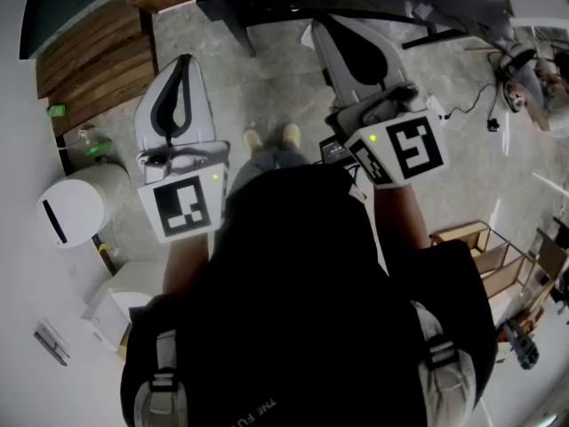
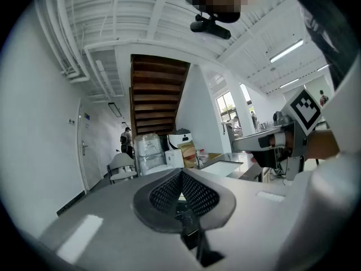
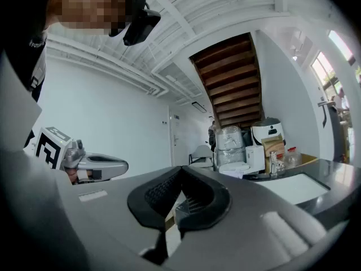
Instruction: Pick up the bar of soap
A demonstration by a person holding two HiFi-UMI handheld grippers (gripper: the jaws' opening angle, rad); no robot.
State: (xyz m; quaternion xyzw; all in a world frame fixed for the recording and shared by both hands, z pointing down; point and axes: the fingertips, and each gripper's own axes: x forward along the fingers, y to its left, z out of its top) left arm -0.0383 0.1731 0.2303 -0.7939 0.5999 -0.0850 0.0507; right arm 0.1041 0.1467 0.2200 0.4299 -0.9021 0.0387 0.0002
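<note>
No bar of soap shows in any view. In the head view both grippers are held up in front of the person's chest, pointing away over the grey floor. My left gripper point(image 1: 184, 60) is shut, its dark pads meeting at the tip point(image 2: 181, 174) with nothing between them. My right gripper point(image 1: 316, 27) is shut too, its pads pressed together point(image 3: 181, 171) and empty. Each gripper view catches the other gripper off to its side: the right gripper point(image 2: 264, 143) and the left gripper point(image 3: 97, 164).
A counter with a pale sink point(image 3: 296, 188) and a tap point(image 3: 272, 162) lies ahead on the right. Behind it stand a white round appliance point(image 3: 267, 133), wrapped stacks and a chair point(image 3: 202, 154), under a wooden staircase point(image 3: 230, 78). A wooden crate point(image 1: 480, 249) stands on the floor.
</note>
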